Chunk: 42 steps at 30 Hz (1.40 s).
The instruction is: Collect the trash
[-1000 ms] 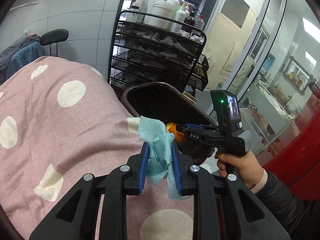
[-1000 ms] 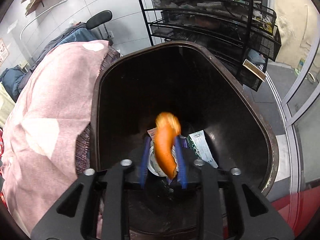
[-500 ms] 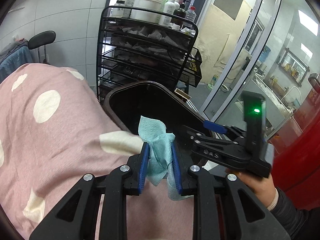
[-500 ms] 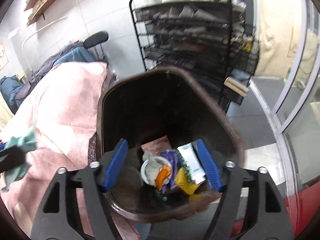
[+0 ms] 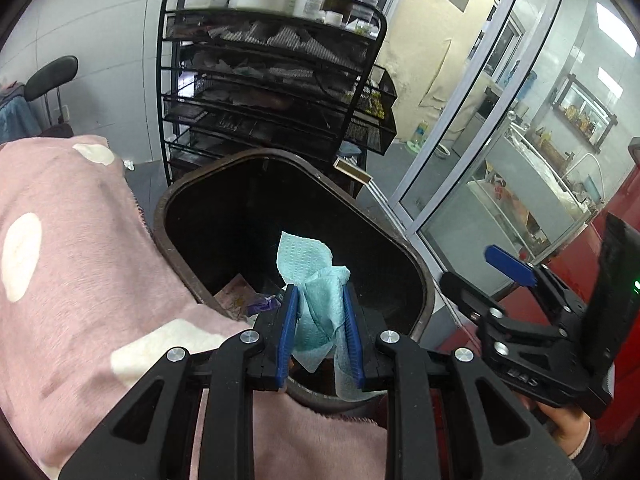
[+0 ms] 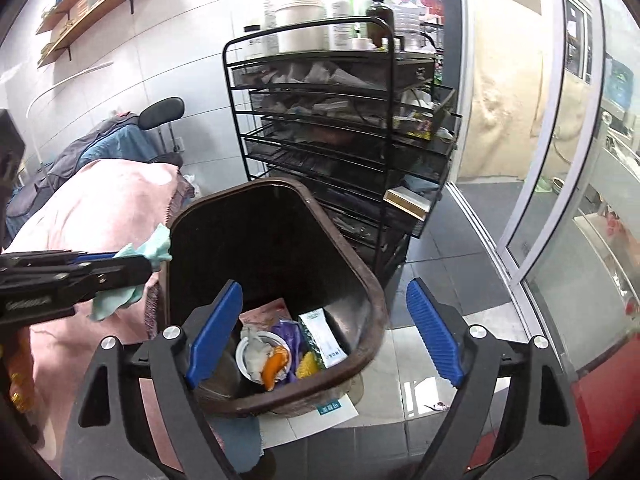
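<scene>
1. Trash in hand: a crumpled teal paper towel [image 5: 316, 300], pinched between the blue pads of the left gripper [image 5: 320, 330]; jaws closed on it, its upper edge sticking up past the fingertips, a loose tail hanging below
2. In the left wrist view the towel sits over the near rim of the brown trash bin [image 5: 424, 280]; from the right wrist view the same towel [image 6: 154, 248] shows at the bin's left rim, beside the pink blanket, not inside the bin
3. Bin [image 6: 360, 276] contents, right wrist view: a white cup [image 6: 260, 354] with crumpled paper in it, an orange peel [image 6: 274, 366] resting on the cup's edge, a purple wrapper [image 6: 290, 334], a yellow scrap [image 6: 306, 366], a green-and-white packet [image 6: 324, 340] leaning on the right inner wall, and a pink paper [image 6: 266, 312] behind them
4. Right gripper [image 6: 324, 336]: jaws wide apart, nothing between the pads, poised above the near end of the bin; in the left wrist view it [image 5: 480, 280] is seen to the right of the bin
5. Pink blanket [image 5: 72, 280] with pale dots lies left of the bin, touching its rim
6. Black wire rack [image 6: 340, 128] stands behind the bin, white bottles [image 6: 304, 16] on its top shelf
7. Glass door [image 6: 560, 168] to the right; grey tiled floor [image 6: 452, 248] below it
</scene>
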Tool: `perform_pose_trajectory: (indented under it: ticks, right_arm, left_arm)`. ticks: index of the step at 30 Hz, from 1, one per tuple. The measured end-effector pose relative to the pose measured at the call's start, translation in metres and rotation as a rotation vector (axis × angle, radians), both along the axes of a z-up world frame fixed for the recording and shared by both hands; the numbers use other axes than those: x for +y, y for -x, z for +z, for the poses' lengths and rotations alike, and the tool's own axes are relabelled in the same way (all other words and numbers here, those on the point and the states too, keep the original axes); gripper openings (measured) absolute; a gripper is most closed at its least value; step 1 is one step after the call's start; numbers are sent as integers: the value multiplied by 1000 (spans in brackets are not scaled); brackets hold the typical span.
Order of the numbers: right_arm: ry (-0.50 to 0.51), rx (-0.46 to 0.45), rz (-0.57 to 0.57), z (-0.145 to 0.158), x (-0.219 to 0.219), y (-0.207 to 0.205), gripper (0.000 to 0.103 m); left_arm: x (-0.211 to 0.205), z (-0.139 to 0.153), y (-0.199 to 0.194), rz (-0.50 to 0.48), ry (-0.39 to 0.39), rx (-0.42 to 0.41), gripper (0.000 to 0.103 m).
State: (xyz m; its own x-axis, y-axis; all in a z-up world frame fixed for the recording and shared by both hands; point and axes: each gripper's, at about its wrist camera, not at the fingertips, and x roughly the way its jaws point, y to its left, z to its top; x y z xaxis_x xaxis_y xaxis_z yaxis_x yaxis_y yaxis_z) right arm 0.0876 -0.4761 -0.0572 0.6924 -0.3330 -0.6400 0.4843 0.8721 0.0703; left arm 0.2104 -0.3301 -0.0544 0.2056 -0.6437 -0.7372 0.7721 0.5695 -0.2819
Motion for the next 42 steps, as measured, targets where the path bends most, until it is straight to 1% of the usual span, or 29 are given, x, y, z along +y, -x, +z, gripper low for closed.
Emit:
perform_pose_trajectory:
  ticks: [2,4,5,6,7,8,9,10,11,12,16,19,21,24,28,31,33,37,40,42]
  right_arm:
    - [-3,4,-10,-1,-3,4,84]
    - [-7,5,-19,-3,-6,8,85]
    - [-8,6,-24,-3,-7,10,86]
    - [-8,8,-30,-4,-9,12,86]
    - [-8,12,-35,-5,-10,12,86]
    - [-10,13,-37,-6,-11,13,86]
    - [-12,15,-39,-7,-12,15,87]
    - [-12,16,-43,-7,-13,16,87]
    - [-9,17,-47,-8,-13,17,88]
    - [-7,18,-52,-8,-14,17,89]
    - [-12,19,-61,-10,-14,20,90]
    - [-10,15,-58,-8,-11,21,91]
    - [-4,8,-52,-5,-7,22,92]
    - [-1,-7,-34,-1,1,21,93]
    - [16,-63,33,12,28,18,93]
    - [37,-130,73,21,53,18,98]
    - [41,-174,105,25,71,19,98]
    - [41,-229,172,35,103,23,98]
    - [55,-248,219,43,127,24,98]
    - [57,-271,252,47,144,29,98]
  left_arm:
    - [-5,-3,-4,-3,-2,15,23]
    - [-12,-4,-6,-11,-4,19,27]
    - [-14,-5,-6,-10,-11,11,36]
    - [-15,-5,-6,-1,-20,-2,49]
    - [-17,-5,-5,8,-24,-13,56]
    - [-17,-4,-5,17,-20,-25,68]
    - [-16,-2,-4,23,-10,-33,76]
    - [-16,-1,-3,25,0,-35,79]
    - [-14,1,-3,28,13,-41,87]
    - [-12,3,-2,35,21,-50,91]
    - [-8,9,0,37,39,-72,93]
    - [3,17,7,43,57,-104,96]
    - [17,24,13,64,73,-135,98]
    - [42,34,21,100,105,-156,98]
    - [76,45,34,160,119,-207,98]
    - [109,49,47,228,115,-271,98]
    - [132,50,57,293,104,-312,98]
    - [178,51,74,422,110,-354,98]
    - [209,53,87,504,126,-371,98]
    - [223,53,94,571,104,-381,98]
